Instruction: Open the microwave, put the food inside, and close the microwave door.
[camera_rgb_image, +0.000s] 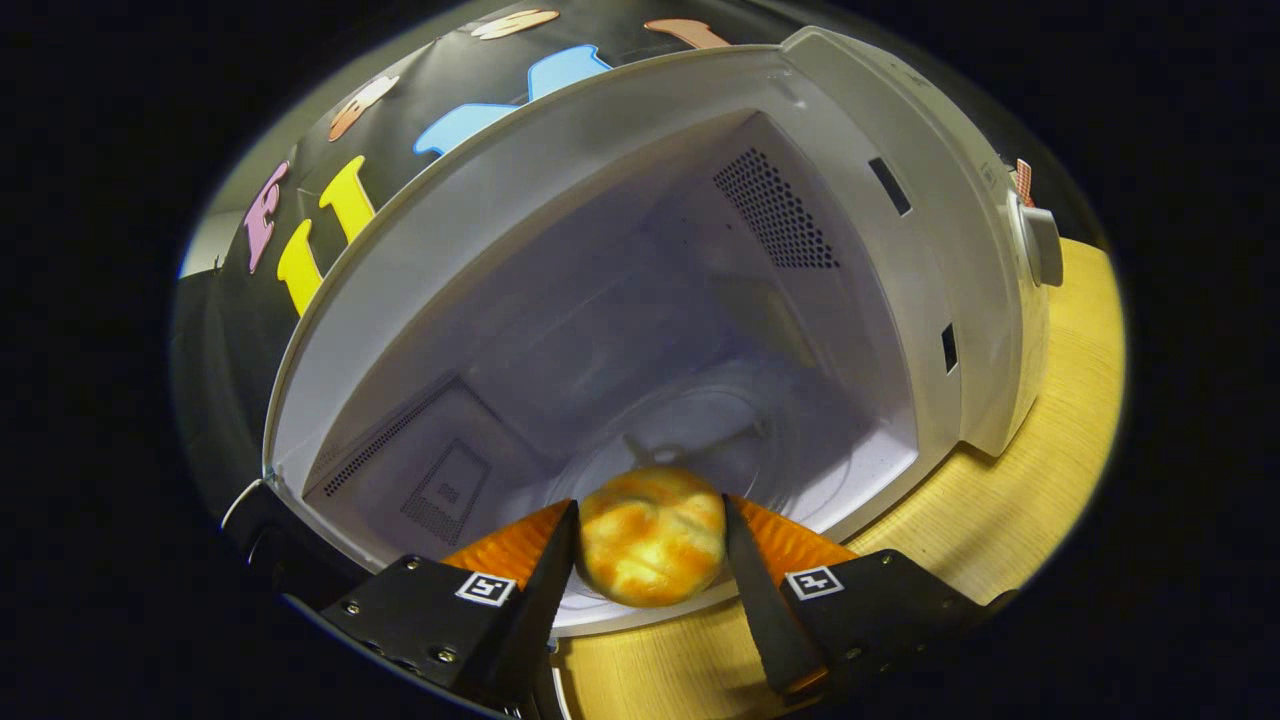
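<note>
Tongs (650, 540): clenched on bun (652, 535), at open microwave (620, 330) sill.
Risk: released here, bun may roll onto near surface (1000, 500).

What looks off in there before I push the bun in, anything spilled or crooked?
Nothing stands out. The bun sits squarely between the gripper fingers at the open microwave mouth; the glass turntable inside looks clean and level.

A pale wooden table (1010, 520) is seen carrying the white microwave (960, 260), which is set directly on it with its cavity wide open.
</note>
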